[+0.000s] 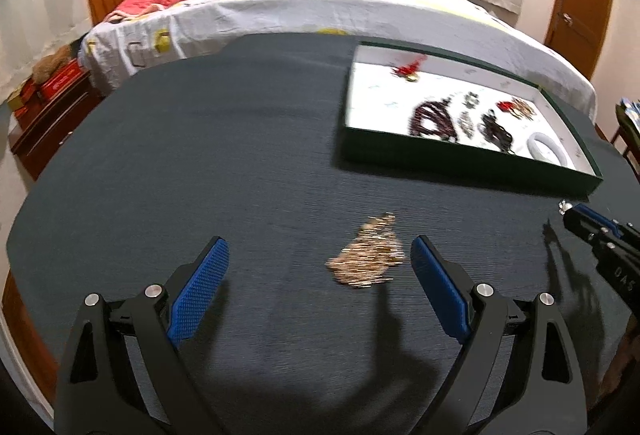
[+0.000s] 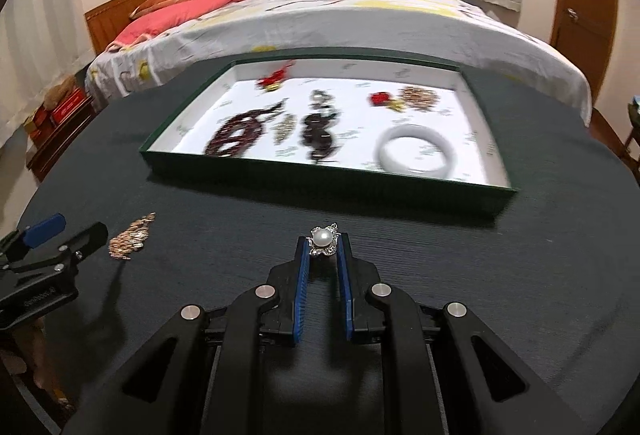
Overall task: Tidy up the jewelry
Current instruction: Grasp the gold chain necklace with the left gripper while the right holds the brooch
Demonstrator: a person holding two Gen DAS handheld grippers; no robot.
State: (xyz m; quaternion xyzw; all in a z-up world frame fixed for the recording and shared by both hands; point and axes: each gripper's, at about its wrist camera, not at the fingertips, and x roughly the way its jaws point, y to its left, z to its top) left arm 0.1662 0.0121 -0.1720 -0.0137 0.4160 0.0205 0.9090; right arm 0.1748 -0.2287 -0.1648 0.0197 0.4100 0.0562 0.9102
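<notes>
A pearl brooch (image 2: 323, 241) sits pinched between the blue pads of the right gripper (image 2: 323, 247), above the dark table (image 2: 520, 275). At twelve o'clock from it lies the green tray (image 2: 320, 181), holding a white bangle (image 2: 416, 153), dark beads (image 2: 236, 133) and red ornaments (image 2: 274, 79). At nine o'clock, a gold chain (image 1: 366, 261) rests on the table between the wide-apart fingers of the left gripper (image 1: 320, 255), untouched. A bed (image 1: 320, 7) stands beyond.

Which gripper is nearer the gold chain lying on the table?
Left. The left gripper is open with the gold chain between its fingers on the table. The right gripper is off to the side, shut on a pearl brooch.
</notes>
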